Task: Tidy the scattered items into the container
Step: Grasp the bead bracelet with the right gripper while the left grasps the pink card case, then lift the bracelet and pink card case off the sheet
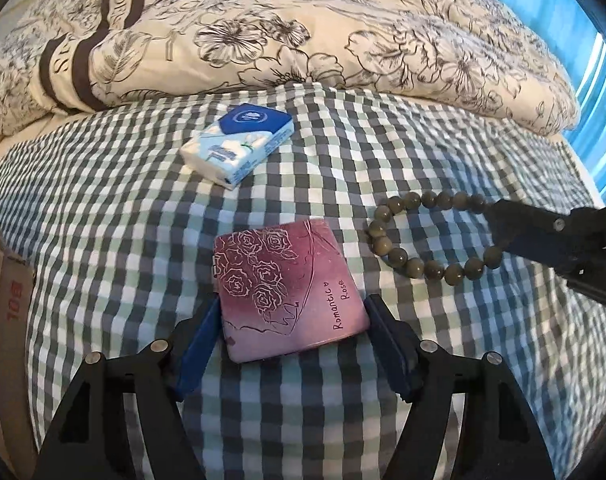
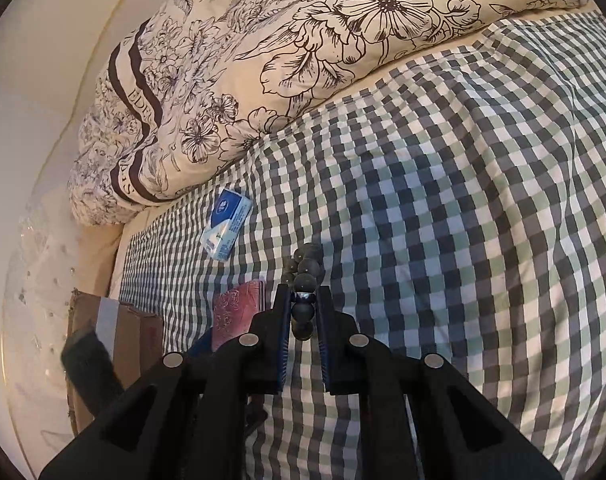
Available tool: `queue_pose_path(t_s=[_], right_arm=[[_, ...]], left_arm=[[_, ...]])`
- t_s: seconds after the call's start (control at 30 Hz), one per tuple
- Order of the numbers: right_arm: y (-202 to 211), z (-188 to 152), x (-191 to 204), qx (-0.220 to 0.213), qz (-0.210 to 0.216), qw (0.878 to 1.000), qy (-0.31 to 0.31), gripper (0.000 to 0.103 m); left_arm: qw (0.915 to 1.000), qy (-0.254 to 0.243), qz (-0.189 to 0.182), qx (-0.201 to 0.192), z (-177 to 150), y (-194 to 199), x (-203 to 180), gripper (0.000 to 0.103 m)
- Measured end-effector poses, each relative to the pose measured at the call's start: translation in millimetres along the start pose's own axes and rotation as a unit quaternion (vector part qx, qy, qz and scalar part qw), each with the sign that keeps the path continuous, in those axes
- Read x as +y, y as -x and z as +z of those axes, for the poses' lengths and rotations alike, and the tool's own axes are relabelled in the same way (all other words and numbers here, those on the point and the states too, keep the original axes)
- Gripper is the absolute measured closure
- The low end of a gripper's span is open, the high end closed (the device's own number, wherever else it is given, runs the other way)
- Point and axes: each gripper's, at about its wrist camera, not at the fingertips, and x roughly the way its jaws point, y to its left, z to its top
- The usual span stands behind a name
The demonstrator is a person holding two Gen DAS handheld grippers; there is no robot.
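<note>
both tongs on the checked bedsheet [image 1: 103, 240], each at one item.

left gripper [image 1: 293, 316] is spread wide around the pink rose-printed case [image 1: 291, 292], pads beside its edges; right gripper [image 2: 303, 300] is pinched on the bead bracelet [image 1: 387, 248]. farther off lies the tissue pack [image 1: 239, 144], then the floral duvet [image 1: 303, 32]; a cardboard box [image 2: 135, 336] sits at the bed's left edge.

The right hand-held gripper [image 1: 503, 220] hides part of the bead bracelet [image 1: 387, 240].

Glossy stone-like bead bracelet [image 1: 427, 236], woven checked cloth sheet [image 1: 123, 208] — matt, cardboard box [image 1: 7, 296]
</note>
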Motion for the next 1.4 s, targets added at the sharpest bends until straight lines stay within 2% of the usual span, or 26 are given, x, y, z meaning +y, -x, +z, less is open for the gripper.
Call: queue_pose_path(t_s=[0.33,0.37,0.4,0.43,0.53,0.63,0.7,0.73,0.77,0.8,0.87,0.93,1.1,1.17,1.27,1.33,1.4], right_arm=[[33.6,-12.0,30.5,-0.023,0.002,0.999,0.034,0.091],[38.2,-13.6,34.3,-0.026,0.003,0.999,0.036,0.091],[43.2,-15.5,38.1,-0.027,0.007,0.999,0.039,0.091],[49.3,-17.8,42.3,-0.032,0.009,0.999,0.041,0.091],[60.6,-24.4,53.8,-0.037,0.007,0.998,0.052,0.091],[67.8,-32.2,61.0,-0.041,0.010,0.997,0.057,0.091],[69.8,-38.0,62.7,-0.041,0.011,0.997,0.057,0.091],[69.9,-41.4,62.5,-0.038,0.012,0.998,0.057,0.091],[69.8,-44.2,62.0,-0.036,0.012,0.998,0.059,0.091],[69.6,-45.6,61.3,-0.034,0.010,0.998,0.061,0.091],[67.9,-47.1,59.7,-0.031,0.004,0.997,0.063,0.091],[66.5,-45.5,55.7,-0.029,0.005,0.998,0.059,0.091],[63.6,-41.7,48.2,-0.029,0.005,0.998,0.056,0.091],[61.8,-39.3,43.1,-0.028,0.005,0.998,0.050,0.091],[58.4,-37.1,38.3,-0.022,0.006,0.999,0.046,0.091],[57.2,-37.6,37.2,-0.021,0.003,0.999,0.049,0.091],[55.8,-38.5,36.4,-0.017,0.003,0.999,0.051,0.091]], left_arm=[[0.9994,0.031,-0.002,-0.015,-14.6,58.8,16.3,0.032],[0.9994,0.031,-0.003,-0.017,-16.0,65.3,17.1,0.035],[0.9992,0.034,-0.005,-0.022,-18.0,72.9,18.6,0.050],[0.9991,0.034,-0.010,-0.024,-19.4,78.9,19.9,0.082],[0.9995,0.029,-0.001,-0.013,-20.8,90.2,22.7,0.085],[0.9989,0.045,-0.008,0.008,-25.5,77.2,34.7,0.085],[0.9968,0.068,-0.007,0.042,-31.3,54.0,45.3,0.080],[0.9956,0.074,-0.002,0.058,-35.5,44.7,48.0,0.073],[0.9948,0.076,0.000,0.067,-40.7,38.3,48.9,0.067],[0.9953,0.077,-0.005,0.059,-44.8,39.3,47.9,0.062],[0.9962,0.071,-0.029,0.040,-49.9,46.0,42.3,0.029],[0.9967,0.067,-0.037,0.028,-49.2,50.1,35.7,0.015],[0.9994,0.024,0.021,0.016,-33.8,42.6,19.8,0.014],[0.9990,0.006,0.032,0.032,-29.5,28.5,14.4,0.014],[0.9963,-0.009,0.071,0.047,-30.2,8.1,11.4,0.013],[0.9971,0.012,0.062,0.043,-29.2,3.8,17.4,0.012],[0.9974,0.025,0.046,0.050,-28.6,3.0,23.4,0.015]])
